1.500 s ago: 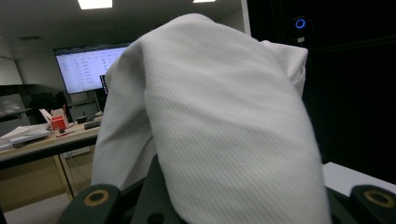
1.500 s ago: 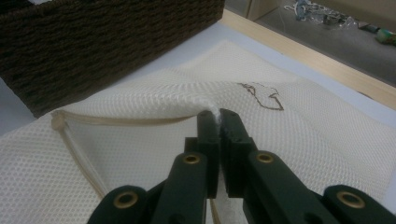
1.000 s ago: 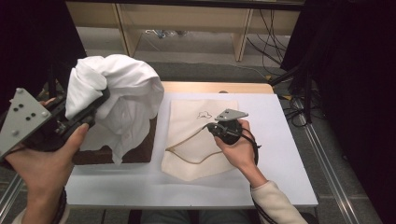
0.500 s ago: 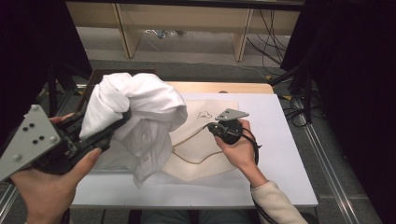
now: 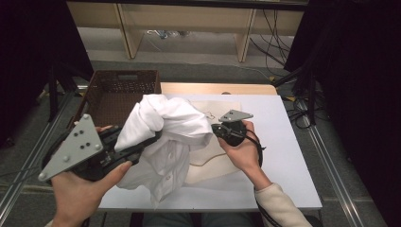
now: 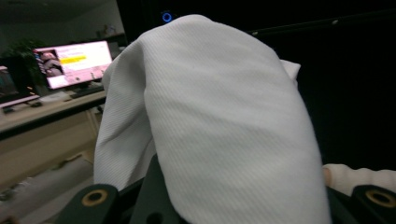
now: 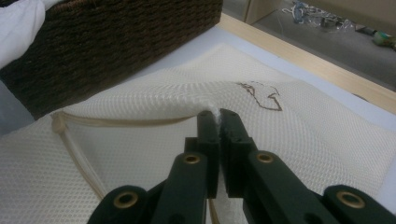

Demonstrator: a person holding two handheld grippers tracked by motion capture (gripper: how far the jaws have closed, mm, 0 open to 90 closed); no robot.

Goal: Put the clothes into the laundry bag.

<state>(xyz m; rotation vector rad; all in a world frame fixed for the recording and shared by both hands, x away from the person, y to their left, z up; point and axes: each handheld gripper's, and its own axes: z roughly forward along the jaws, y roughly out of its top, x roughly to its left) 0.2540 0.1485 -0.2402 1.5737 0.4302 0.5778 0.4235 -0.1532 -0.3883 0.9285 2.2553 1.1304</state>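
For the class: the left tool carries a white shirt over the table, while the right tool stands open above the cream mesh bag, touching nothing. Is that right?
Not quite. The right tool is shut on the cream mesh bag, pinching a fold of its upper layer and lifting it; the right gripper view shows this. The rest holds: the left tool carries the white shirt over the table.

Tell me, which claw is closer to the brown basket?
Left. The left claw, clamped on the white shirt, sits just in front of the brown basket; the right claw pinches the mesh bag farther away.
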